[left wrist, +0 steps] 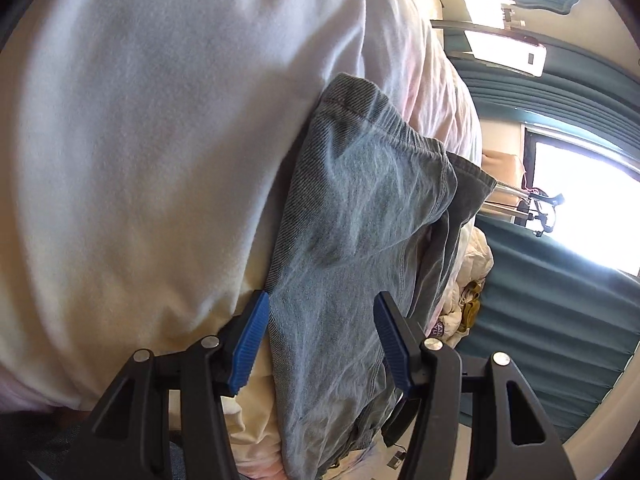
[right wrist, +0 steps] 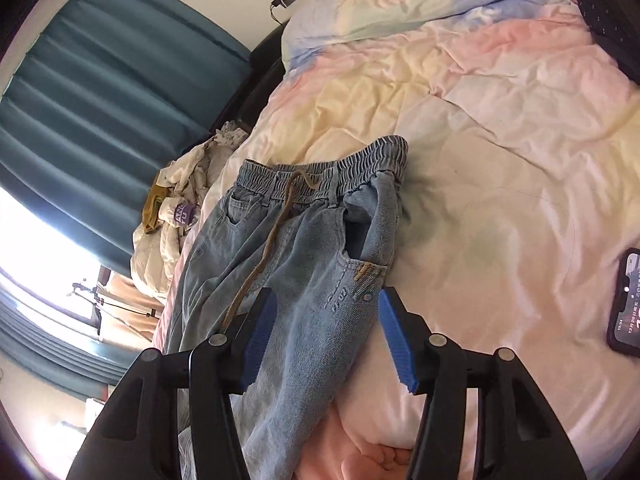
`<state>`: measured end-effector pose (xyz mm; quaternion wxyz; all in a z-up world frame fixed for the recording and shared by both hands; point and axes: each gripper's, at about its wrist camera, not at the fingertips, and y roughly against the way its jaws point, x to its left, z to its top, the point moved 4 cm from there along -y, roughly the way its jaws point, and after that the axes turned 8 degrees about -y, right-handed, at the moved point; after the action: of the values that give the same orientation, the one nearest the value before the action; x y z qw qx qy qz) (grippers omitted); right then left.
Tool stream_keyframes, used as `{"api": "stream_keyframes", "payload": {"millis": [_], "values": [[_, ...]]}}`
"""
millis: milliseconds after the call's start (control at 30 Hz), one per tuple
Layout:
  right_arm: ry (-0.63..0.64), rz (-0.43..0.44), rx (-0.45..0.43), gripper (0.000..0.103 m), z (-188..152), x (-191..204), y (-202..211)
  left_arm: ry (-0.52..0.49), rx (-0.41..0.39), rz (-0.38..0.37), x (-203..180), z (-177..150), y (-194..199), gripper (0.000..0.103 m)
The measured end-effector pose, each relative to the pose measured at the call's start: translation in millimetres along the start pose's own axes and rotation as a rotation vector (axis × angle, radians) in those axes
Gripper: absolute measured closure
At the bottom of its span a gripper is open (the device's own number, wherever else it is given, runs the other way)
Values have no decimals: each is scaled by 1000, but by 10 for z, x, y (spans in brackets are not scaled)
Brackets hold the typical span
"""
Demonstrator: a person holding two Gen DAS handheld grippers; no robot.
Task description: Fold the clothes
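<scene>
Light blue jeans [right wrist: 304,248] lie on the pastel quilt [right wrist: 500,160], with the elastic waistband and a brown drawstring [right wrist: 276,224] toward the far end. My right gripper [right wrist: 328,340] is open just over the pocket area, its blue pads [right wrist: 260,340] apart on either side of the denim. In the left wrist view the jeans [left wrist: 360,220] show a folded, bunched edge on the quilt [left wrist: 140,140]. My left gripper [left wrist: 322,340] is open too, with denim lying between its fingers [left wrist: 394,344] but not pinched.
A black phone [right wrist: 626,304] lies on the quilt at the right. Crumpled clothes [right wrist: 180,208] are piled at the bed's far side by teal curtains [right wrist: 100,92]. A dark item [right wrist: 612,28] sits top right. A bare foot [right wrist: 376,460] shows at the bottom.
</scene>
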<state>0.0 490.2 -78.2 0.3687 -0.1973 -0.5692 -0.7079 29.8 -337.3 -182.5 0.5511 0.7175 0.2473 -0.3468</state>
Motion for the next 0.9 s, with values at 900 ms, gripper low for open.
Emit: {"api": "stream_keyframes", "payload": {"millis": [900], "values": [[-159,-139,45,50,398,-155,-889,21,47,-142,60,150,-83,47]]}}
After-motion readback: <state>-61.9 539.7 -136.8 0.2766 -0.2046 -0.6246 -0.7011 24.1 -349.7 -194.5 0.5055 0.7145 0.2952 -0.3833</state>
